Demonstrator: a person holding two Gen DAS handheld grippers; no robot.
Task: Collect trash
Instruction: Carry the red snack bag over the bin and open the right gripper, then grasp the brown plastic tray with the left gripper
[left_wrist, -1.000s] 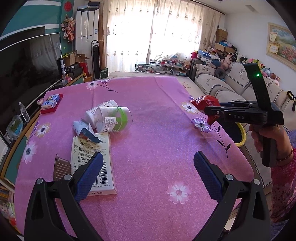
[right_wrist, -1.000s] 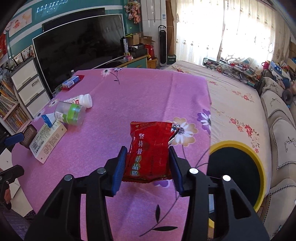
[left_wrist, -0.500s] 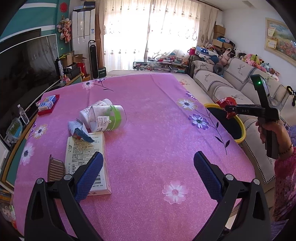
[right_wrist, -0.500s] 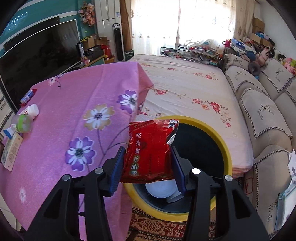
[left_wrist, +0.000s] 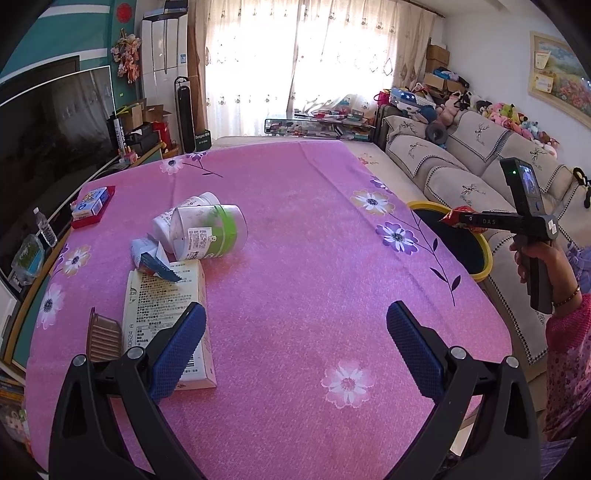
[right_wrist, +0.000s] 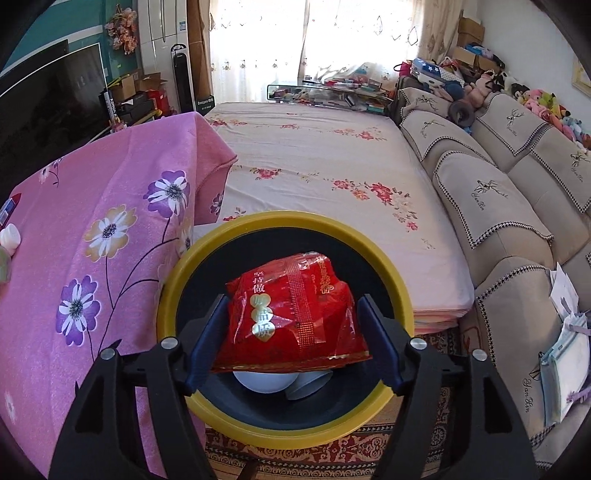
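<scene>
Red snack wrapper (right_wrist: 291, 314) hangs between the right tongs (right_wrist: 291, 332) directly over the yellow-rimmed bin (right_wrist: 400, 295), and their jaws are opening with it still between the pads; it looks light, crinkly and slick, best pinched across its flat middle. The left tongs (left_wrist: 295, 347) gape empty over the pink flowered desk (left_wrist: 314, 229), where a green-banded jar (left_wrist: 210, 232), torn packet (left_wrist: 155, 258) and flat carton (left_wrist: 166, 306) lie far left, with a sofa (right_wrist: 517, 192) on the right.

Daylight pours through the curtained window (left_wrist: 295, 62) at the back, blown out to white glare in both views. The pink counter (left_wrist: 295, 258) is evenly lit and sharp, with only soft shadows. Fisheye bending curves the edges, and the corners fall black.
</scene>
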